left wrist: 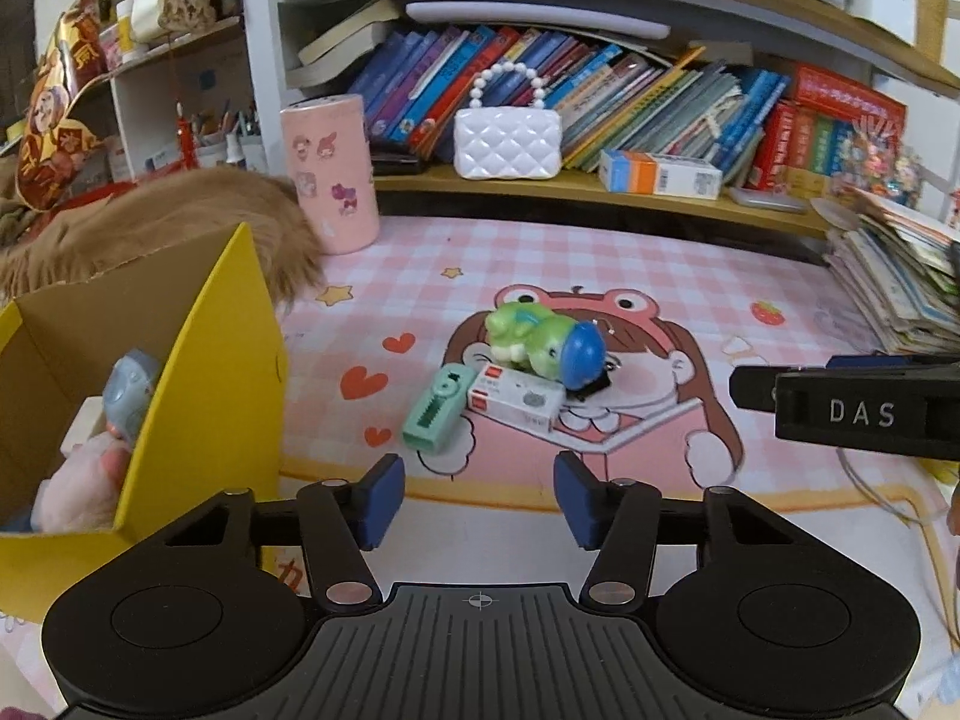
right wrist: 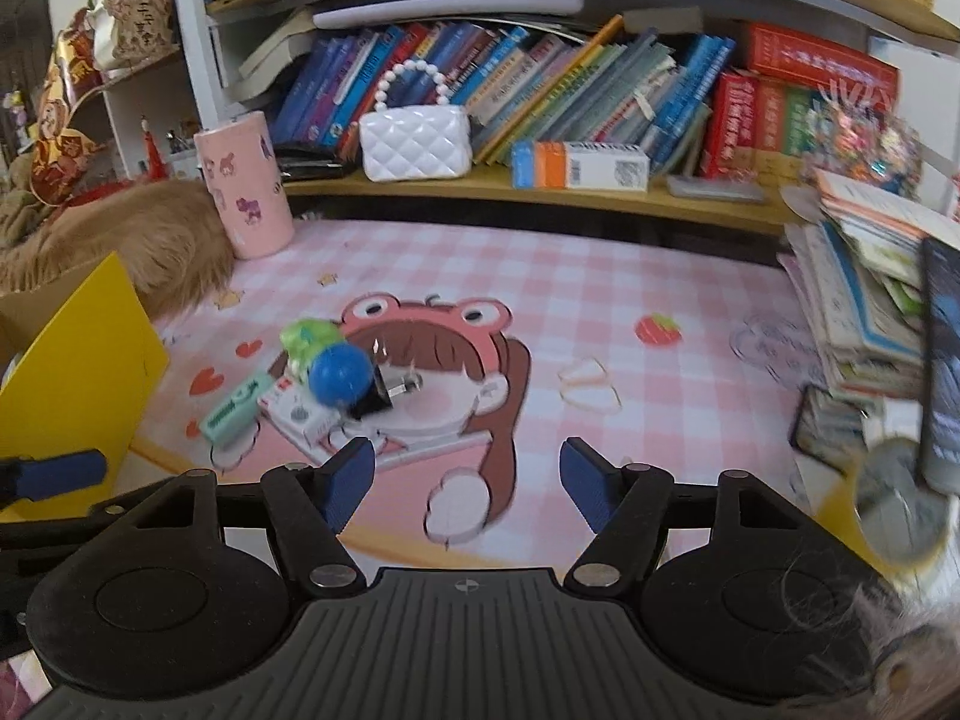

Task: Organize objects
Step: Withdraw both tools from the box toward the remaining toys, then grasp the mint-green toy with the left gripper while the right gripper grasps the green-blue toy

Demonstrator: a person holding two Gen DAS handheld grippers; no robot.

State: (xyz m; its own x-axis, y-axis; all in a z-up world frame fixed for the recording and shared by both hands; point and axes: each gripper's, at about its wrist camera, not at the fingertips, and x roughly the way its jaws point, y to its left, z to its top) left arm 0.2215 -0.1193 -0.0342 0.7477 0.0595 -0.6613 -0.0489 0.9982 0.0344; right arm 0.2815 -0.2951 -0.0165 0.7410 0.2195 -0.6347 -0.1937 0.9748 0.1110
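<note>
Toys (left wrist: 543, 342), perhaps two, atop one box (left wrist: 516, 399); left tool (left wrist: 478, 495), right tool (right wrist: 466, 480) agape, empty.

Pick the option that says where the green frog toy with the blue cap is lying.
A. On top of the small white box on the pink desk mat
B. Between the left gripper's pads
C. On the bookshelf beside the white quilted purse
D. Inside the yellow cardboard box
A: the green frog toy rests on the small white box on the pink desk mat, clear of the yellow cardboard box and of both grippers.
</note>
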